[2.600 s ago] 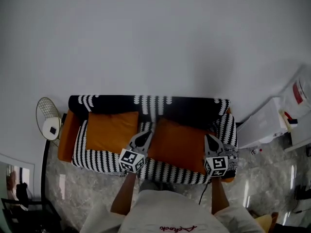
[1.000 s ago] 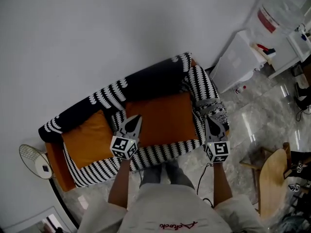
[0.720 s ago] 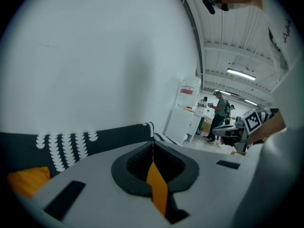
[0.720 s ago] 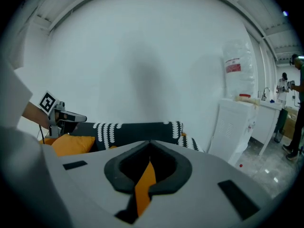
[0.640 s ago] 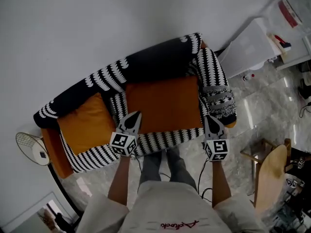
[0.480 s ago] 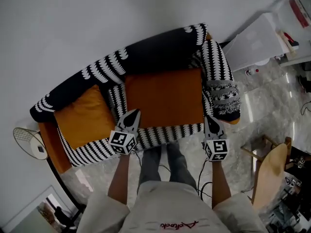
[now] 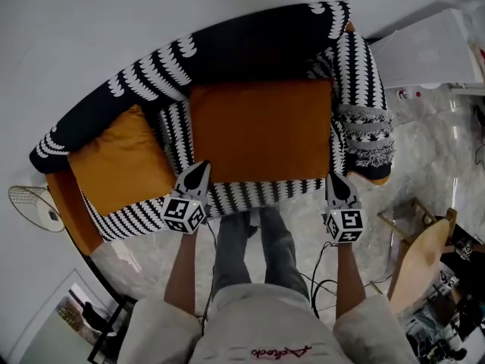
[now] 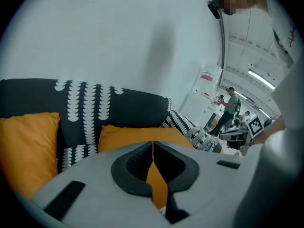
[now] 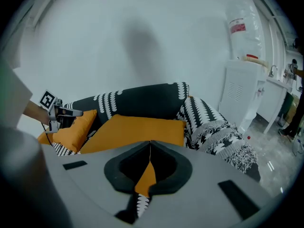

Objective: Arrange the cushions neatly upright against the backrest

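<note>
A black sofa with a white pattern carries two orange cushions. The large cushion lies flat on the seat, centre-right. The smaller cushion leans at the left end near the armrest. My left gripper is shut and empty, its tip at the seat's front edge by the large cushion's near-left corner. My right gripper is also shut and empty, just off the near-right corner. The left gripper view looks over shut jaws to the large cushion and the smaller cushion. The right gripper view shows the large cushion ahead.
A grey patterned throw drapes over the right armrest. A white cabinet stands to the right of the sofa, a wooden stool nearer me. A round wire table sits at the left. Cables trail on the marble floor.
Both grippers have come down to the sofa's front edge, still shut. The sofa now fills more of the head view and has swung nearer level.
</note>
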`<state>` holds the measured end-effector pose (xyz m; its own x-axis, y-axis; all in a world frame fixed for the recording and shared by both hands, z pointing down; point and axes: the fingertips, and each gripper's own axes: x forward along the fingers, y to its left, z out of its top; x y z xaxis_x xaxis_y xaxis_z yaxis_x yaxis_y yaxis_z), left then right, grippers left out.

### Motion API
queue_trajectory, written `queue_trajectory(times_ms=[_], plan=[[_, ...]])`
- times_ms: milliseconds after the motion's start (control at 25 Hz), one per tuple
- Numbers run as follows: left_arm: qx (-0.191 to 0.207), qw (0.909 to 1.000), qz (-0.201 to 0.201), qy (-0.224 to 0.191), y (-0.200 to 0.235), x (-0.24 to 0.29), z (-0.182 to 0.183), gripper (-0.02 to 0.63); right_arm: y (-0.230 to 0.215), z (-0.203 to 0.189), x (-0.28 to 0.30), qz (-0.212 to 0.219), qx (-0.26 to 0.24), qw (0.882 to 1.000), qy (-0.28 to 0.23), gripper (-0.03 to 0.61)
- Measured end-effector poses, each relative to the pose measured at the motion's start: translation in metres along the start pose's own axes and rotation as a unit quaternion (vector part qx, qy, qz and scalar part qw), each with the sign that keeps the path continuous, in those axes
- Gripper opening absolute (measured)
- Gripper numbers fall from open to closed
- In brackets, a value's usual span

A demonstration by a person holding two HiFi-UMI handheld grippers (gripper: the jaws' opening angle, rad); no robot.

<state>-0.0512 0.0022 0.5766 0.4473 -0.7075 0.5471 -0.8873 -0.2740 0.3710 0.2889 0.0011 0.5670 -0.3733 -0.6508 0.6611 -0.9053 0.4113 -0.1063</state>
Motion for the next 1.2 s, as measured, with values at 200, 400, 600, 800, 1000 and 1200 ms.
queue_trajectory(times_ms=[200, 400, 600, 800, 1000, 1200], plan=[[-0.03, 0.9994, 0.003, 0.019, 0.019, 0.022, -0.023, 0.034, -0.006, -0.015, 0.031, 0.013, 0.062, 0.998, 0.006, 0.031], [-0.073, 0.9946, 0.02, 0.071, 0.055, 0.056, -0.051, 0.351, -0.021, -0.041, 0.077, 0.037, 0.151, 0.987, 0.051, 0.327], [-0.108, 0.9866, 0.043, 0.115, 0.1, 0.084, -0.073, 0.384, -0.043, -0.072, 0.121, 0.049, 0.181, 0.974, 0.124, 0.413], [-0.097, 0.9804, 0.055, 0.163, 0.13, 0.108, -0.084, 0.4, -0.065, -0.081, 0.162, 0.065, 0.21, 0.962, 0.159, 0.448], [-0.075, 0.9735, 0.047, 0.211, 0.136, 0.123, -0.092, 0.415, -0.078, -0.082, 0.187, 0.063, 0.206, 0.959, 0.185, 0.448], [-0.104, 0.9673, 0.037, 0.229, 0.144, 0.135, -0.107, 0.46, -0.077, -0.095, 0.202, 0.078, 0.209, 0.954, 0.202, 0.453]])
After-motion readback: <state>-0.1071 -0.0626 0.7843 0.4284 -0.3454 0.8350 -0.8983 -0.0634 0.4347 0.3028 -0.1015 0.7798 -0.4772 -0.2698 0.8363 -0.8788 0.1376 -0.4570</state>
